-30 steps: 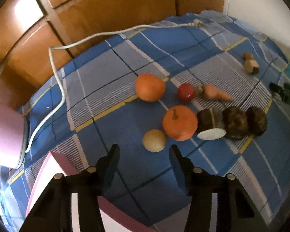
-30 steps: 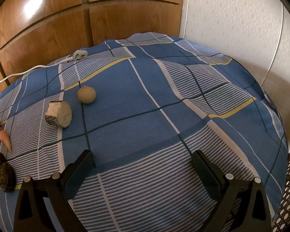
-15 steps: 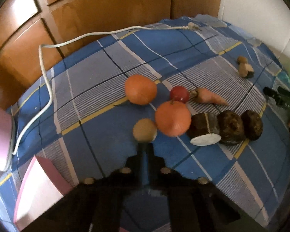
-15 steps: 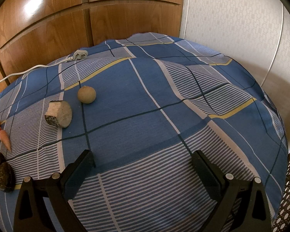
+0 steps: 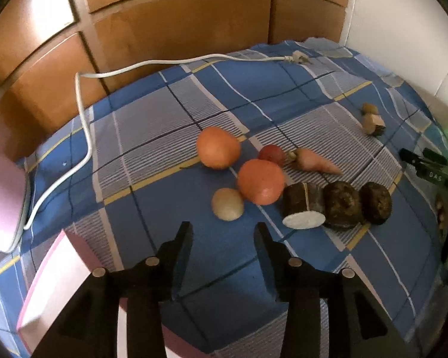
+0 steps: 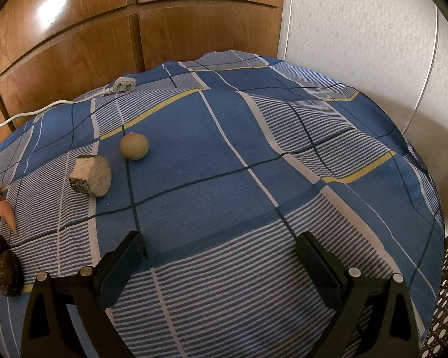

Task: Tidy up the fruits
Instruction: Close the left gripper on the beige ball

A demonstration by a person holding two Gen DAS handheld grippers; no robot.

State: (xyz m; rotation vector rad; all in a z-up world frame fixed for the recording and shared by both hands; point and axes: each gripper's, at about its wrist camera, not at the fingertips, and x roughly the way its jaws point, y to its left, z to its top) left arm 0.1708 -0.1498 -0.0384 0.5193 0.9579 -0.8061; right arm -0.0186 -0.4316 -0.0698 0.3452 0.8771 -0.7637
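In the left wrist view my left gripper (image 5: 222,231) hovers just short of a beige round fruit (image 5: 227,207); its jaws are opening with nothing between them. Behind lie two oranges (image 5: 260,181) (image 5: 218,147), a small red fruit (image 5: 271,154), a carrot (image 5: 315,163), a cut dark tuber (image 5: 304,208) and two dark lumps (image 5: 342,204). My right gripper (image 6: 221,240) stands wide open and empty over the blue checked cloth (image 6: 254,185). Ahead of it to the left are another beige round fruit (image 6: 133,146) and a cut pale piece (image 6: 91,176).
A white cable (image 5: 83,119) runs across the back of the cloth to a plug (image 6: 124,85). A pink container (image 5: 3,203) and a pink box (image 5: 53,283) sit at the left. Wooden panels stand behind, a white wall at the right.
The left gripper's jaws closed fully half a second ago with nothing in them and have parted again. The right gripper has not moved.
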